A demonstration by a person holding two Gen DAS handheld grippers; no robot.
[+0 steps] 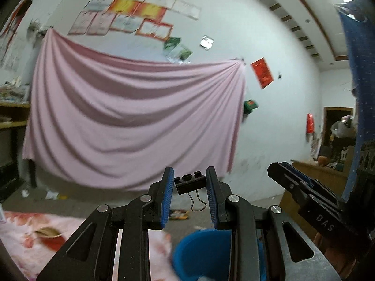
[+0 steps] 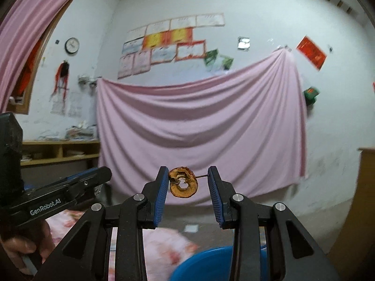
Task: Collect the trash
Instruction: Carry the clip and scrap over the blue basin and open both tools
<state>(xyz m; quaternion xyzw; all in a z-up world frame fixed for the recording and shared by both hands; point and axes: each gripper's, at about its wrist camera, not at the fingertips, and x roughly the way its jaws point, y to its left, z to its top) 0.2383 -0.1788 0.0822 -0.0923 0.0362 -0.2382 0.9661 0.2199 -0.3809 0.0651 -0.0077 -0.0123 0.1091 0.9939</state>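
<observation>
Here, two handheld grippers are held level, side by side, above a round blue plastic bin (image 1: 201, 253) that sits just below and ahead of their fingers; what lies inside it cannot be made out through the blur. The left gripper (image 1: 190, 194) is closed partway on a black metal binder clip (image 1: 188, 183), its blue ribbed pads pressing the clip's sides near the fingertips, the wire handle loops dangling beneath. The right gripper (image 2: 188, 187) is likewise narrowed on a dried apple slice (image 2: 183, 185), a wrinkled brown ring with a ragged hole at its core; the slice's edge meets the left pad, and a thin stem reaches to the right pad. Beneath both grippers, a soft floral pink bedspread (image 1: 28, 234) covers the bed beside the bin. Straight ahead of the fingers, a pink sheet (image 2: 201, 126) hangs in deep swagged folds across a white wall.
</observation>
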